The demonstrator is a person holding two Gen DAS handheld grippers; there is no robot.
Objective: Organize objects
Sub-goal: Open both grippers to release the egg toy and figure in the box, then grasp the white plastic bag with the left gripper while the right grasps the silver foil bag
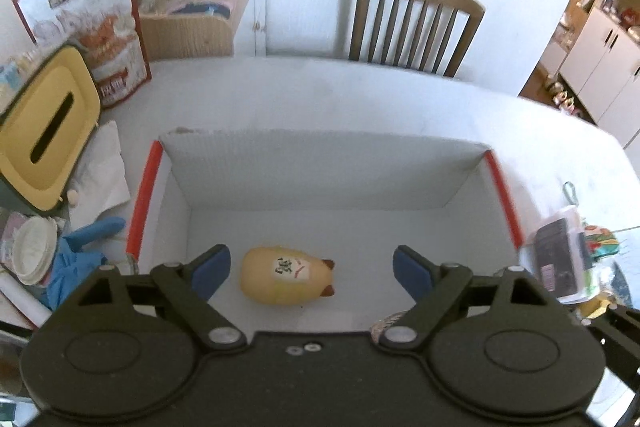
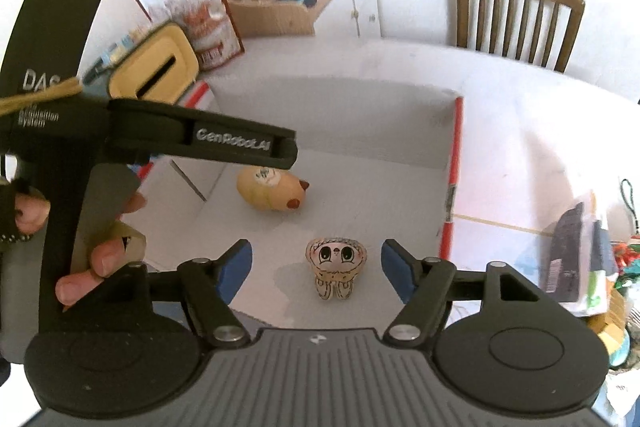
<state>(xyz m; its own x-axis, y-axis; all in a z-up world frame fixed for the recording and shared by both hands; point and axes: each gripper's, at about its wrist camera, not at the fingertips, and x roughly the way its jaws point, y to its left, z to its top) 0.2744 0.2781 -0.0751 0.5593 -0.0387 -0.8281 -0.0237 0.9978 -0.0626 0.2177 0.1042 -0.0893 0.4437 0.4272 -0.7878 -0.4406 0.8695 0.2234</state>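
Observation:
A yellow egg-shaped figurine (image 1: 285, 277) with a label and small brown ears lies on its side on the floor of a white cardboard box (image 1: 320, 163) with red edges. My left gripper (image 1: 312, 269) hangs open above the box, its blue pads either side of the figurine without touching it. In the right wrist view the same yellow figurine (image 2: 272, 189) lies further back in the box (image 2: 454, 163), and a small pinkish cartoon figurine (image 2: 335, 265) with big eyes stands upright in front. My right gripper (image 2: 316, 269) is open, with the cartoon figurine between its pads, apart from both.
The box rests on a white table (image 1: 360, 99). Left of it are a yellow tissue box (image 1: 44, 131), a red-framed booklet (image 1: 92, 23), blue gloves (image 1: 80, 255) and crumpled paper. A clear pouch (image 1: 560, 255) lies to the right. A wooden chair (image 1: 412, 23) stands behind the table.

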